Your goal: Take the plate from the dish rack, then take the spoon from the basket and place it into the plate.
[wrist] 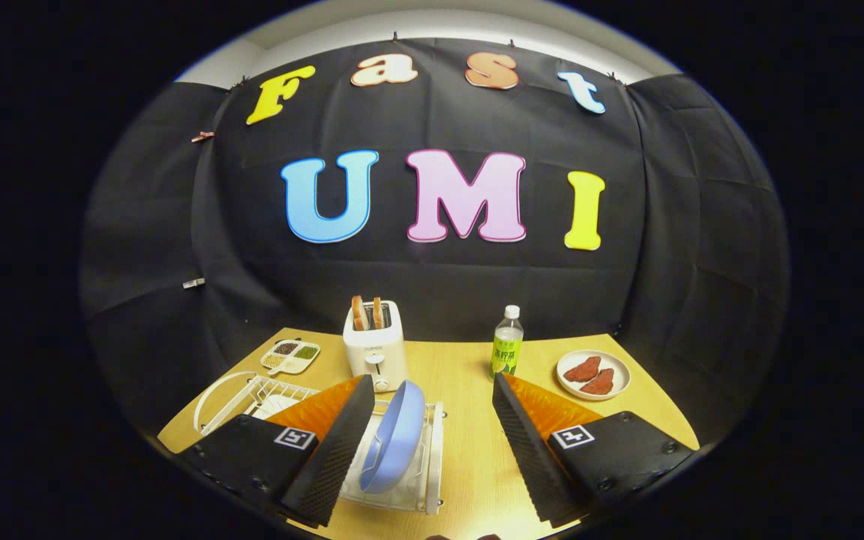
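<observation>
Gripper (432, 420) is hanging wide open over the table (469, 450). Blue plate (394, 439) is standing on edge in the dish rack (417, 480), sitting just inside the left finger.

The left finger (334, 442) covers the near left part of the dish rack (424, 480) and the lower left edge of the blue plate (394, 446). The white basket (241, 401) is half hidden behind that finger; its contents cannot be made out. The bottle (507, 341) label is too small to read.
</observation>
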Demonstrator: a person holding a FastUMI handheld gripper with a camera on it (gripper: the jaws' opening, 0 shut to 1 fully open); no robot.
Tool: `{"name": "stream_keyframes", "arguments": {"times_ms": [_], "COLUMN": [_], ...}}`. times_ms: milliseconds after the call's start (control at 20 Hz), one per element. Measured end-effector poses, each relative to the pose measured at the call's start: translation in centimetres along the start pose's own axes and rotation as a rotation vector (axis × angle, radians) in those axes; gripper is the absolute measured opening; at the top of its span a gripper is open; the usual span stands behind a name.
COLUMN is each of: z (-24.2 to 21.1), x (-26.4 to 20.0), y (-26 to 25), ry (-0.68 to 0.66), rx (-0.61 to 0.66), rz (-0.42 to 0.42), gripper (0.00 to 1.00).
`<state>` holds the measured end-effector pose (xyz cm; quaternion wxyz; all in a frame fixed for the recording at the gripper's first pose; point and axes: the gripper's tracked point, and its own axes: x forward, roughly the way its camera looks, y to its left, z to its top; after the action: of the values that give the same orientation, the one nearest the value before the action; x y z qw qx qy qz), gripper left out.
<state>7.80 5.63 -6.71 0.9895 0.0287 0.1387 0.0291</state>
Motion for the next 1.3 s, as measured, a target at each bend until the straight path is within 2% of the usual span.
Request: {"name": "stream_keyframes", "arguments": {"times_ms": [200,300,550,700,750,1000,1300], "z": [-4.0,-5.8,-8.8,-10.3,-10.2,-9.5,-7.9], "x": [3.9,5.4,7.3,7.6,7.8,7.3,6.9], "y": [0.6,0.6,0.7,1.5,1.9,2.4,0.8], "ry": [0.183,0.272,0.412,0.485,0.494,0.464,0.412], "rx": [0.041,0.054,0.101,0.135,0.152,0.129,0.083], "rz": [0.002,-0.012,-0.040,-0.054,-0.057,-0.107,-0.218], "gripper": [0.98,0.93,0.67,0.47,0.36,0.32,0.30]}}
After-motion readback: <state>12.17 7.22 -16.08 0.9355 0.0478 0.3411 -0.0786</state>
